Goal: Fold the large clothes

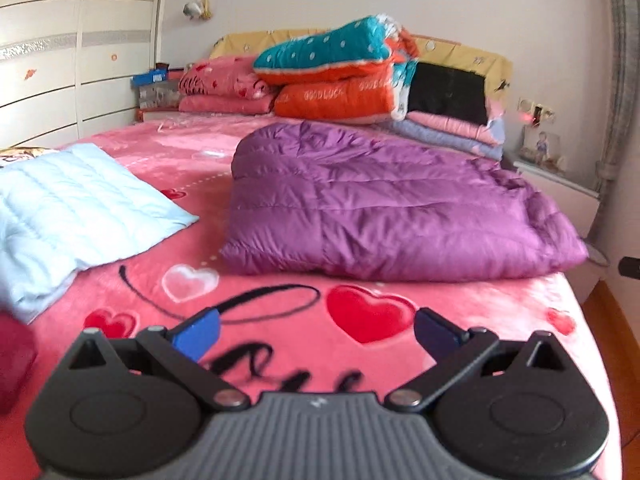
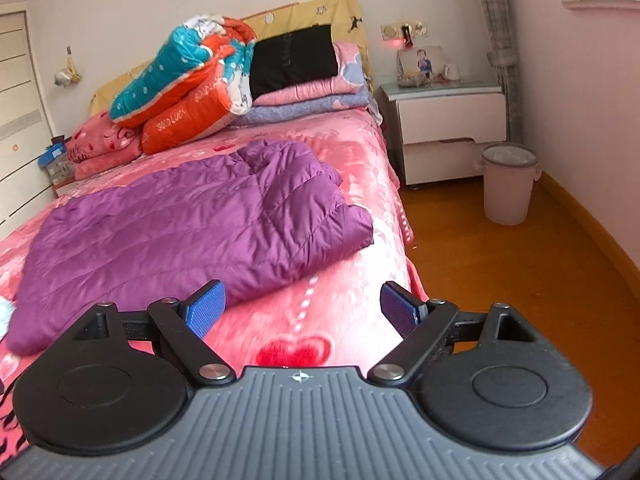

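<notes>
The purple down jacket (image 1: pixel 384 204) is lying on the pink heart-print bedspread (image 1: pixel 280 304), near the bed's right-hand edge, already doubled into a thick, roughly rectangular bundle. Both tools are hanging above the foot of the bed, apart from the cloth. The left gripper (image 1: pixel 316 334) is standing with its 2 blue pads spread wide and nothing between them; the right gripper (image 2: pixel 302 308) is likewise gaping, its left pad (image 2: pixel 206 308) appearing just in front of the jacket's near hem without touching it, as far as the fisheye lets one judge.

To the left, a pale blue quilted garment (image 1: pixel 76 208) is resting flat and folded, well apart from the purple one. Stacked quilts (image 1: pixel 340 76) are sitting at the headboard, and a pink waste bin (image 2: pixel 508 184) is standing on the floor beside the nightstand.

The step in hand is looking like a pause between folds: the jacket seems partly folded, with a lumpy flap bulging at its far right corner. Whether a sleeve is tucked inside cannot be told from here. The next move is probably calling for both grippers to be travelling forward, each closing on 1 near corner of the bundle, pinching through the puffy layers firmly enough that the slippery shell is not sliding out, then carrying that edge over toward the headboard.
</notes>
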`<state>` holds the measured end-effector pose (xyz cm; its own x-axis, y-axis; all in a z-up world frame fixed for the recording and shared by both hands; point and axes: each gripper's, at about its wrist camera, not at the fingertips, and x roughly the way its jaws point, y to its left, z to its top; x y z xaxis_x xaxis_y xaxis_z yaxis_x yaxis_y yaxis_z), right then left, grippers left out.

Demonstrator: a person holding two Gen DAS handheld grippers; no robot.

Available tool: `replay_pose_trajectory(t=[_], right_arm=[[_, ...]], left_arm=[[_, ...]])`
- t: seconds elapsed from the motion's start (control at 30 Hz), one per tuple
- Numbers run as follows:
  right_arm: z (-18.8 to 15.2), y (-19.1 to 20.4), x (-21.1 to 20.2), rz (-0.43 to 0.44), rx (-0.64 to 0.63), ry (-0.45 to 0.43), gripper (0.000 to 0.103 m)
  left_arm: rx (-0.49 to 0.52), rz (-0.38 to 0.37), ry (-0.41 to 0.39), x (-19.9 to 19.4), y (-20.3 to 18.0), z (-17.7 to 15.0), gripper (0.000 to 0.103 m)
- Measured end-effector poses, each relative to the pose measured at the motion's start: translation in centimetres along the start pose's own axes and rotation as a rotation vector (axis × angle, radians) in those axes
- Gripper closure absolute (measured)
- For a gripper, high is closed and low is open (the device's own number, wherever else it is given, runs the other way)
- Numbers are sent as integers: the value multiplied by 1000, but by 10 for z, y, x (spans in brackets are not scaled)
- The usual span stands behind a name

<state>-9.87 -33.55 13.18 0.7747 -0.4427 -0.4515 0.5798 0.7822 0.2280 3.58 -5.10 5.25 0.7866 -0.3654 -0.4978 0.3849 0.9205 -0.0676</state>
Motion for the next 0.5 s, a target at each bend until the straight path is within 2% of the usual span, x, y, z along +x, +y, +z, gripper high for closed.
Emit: replay_pose_trajectory(t=[0.17, 0.3, 0.5], right_arm=[[-5, 5, -60, -5, -33, -35, 0], [5, 4, -120, -12, -28, -31, 0], [-4, 5, -197, 9, -55, -77, 0]], left_arm=[[-29, 13, 7, -62, -8, -8, 1], [-42, 8, -8, -118, -11, -1, 1], [-29, 26, -43, -184, -16, 12, 1]])
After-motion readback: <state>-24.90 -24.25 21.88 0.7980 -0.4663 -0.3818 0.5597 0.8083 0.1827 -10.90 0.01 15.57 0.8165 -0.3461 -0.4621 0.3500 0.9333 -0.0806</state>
